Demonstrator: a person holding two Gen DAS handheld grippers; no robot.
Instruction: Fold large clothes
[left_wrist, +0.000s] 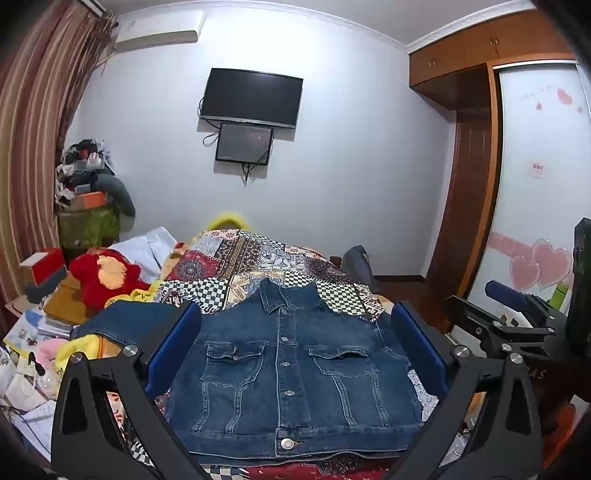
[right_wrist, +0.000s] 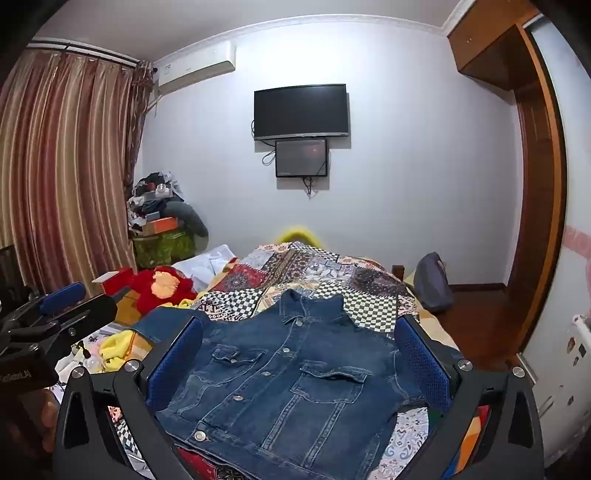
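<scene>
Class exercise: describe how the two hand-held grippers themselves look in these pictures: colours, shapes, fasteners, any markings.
Both the left gripper and right gripper have black angular linkage arms with triangular cut-outs, joined by round silver bolts. Their fingers carry flat blue pads with a dotted grip texture. Faint lettering marks each body, unreadable here.

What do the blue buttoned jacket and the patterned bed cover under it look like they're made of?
Blue buttoned jacket: denim by its look, with faded seams, pale contrast stitching and shiny metal-looking buttons. Patterned bed cover: a matte printed fabric, probably woven cotton, in patchwork-style checks and medallions; the fibre cannot be told.
</scene>
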